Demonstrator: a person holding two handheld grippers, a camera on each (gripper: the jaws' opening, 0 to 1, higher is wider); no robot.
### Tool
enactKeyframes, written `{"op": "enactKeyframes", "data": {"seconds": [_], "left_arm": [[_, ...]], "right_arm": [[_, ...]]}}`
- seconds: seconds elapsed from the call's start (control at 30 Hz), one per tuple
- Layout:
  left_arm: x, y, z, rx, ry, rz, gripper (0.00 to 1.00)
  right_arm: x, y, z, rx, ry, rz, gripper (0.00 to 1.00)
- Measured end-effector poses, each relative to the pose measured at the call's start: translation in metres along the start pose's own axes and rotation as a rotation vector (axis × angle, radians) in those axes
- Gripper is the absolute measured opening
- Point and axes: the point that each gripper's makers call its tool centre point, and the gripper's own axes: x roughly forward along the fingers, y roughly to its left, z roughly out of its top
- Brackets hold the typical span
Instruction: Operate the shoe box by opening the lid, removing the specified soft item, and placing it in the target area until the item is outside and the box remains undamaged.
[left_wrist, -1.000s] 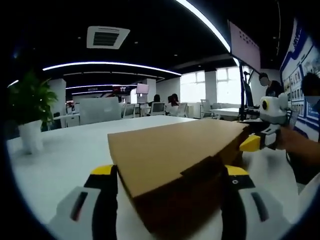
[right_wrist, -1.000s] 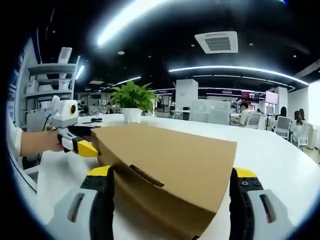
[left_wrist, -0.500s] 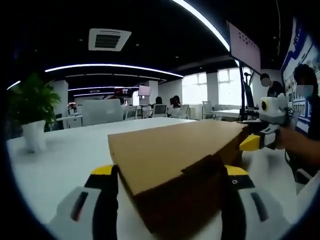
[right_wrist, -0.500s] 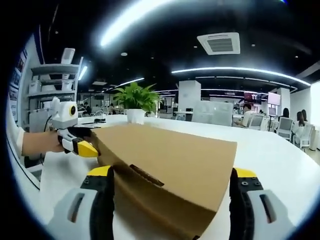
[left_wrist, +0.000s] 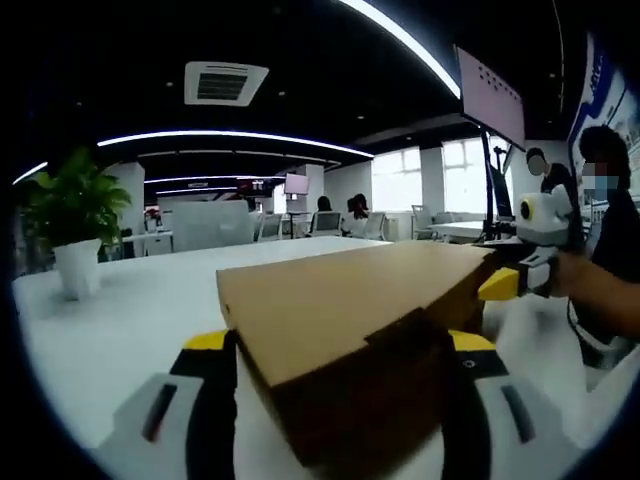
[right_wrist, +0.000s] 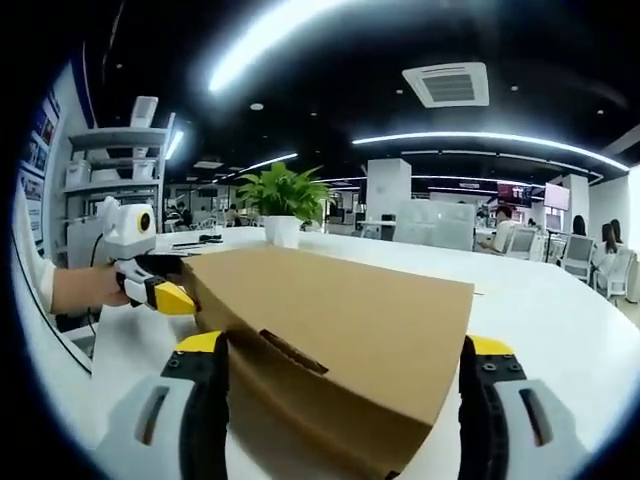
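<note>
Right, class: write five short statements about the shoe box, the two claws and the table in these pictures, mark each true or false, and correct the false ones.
1. The shoe box has its lid closed. True.
2. The left claw is open, one jaw on each side of a box end. True.
3. The potted plant stands on top of the box. False: it stands on the white table, beyond the box.
4. The right claw is shut on a soft item. False: it is open, astride the other box end.
5. The box is black plastic. False: it is brown cardboard.
</note>
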Motion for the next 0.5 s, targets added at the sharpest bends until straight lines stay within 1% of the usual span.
{"op": "enactKeyframes", "data": {"seconds": [0.23, 0.33, 0.37, 0.5], "left_arm": [[-0.008, -0.004, -0.001, 0.001, -0.003, 0.002, 0.85], [-0.009, -0.007, -0.001, -0.002, -0.005, 0.011, 0.85], [-0.007, -0.005, -0.001, -0.002, -0.007, 0.013, 0.85], [-0.009, -0.008, -0.002, 0.002, -0.012, 0.010, 0.84]], "right_arm": [[-0.007, 0.006, -0.001, -0.003, -0.009, 0.008, 0.98], [-0.008, 0.006, -0.001, -0.003, -0.008, 0.015, 0.98], [-0.009, 0.006, -0.001, -0.003, -0.008, 0.017, 0.98], [-0.014, 0.008, -0.002, -0.004, 0.001, 0.020, 0.98]]}}
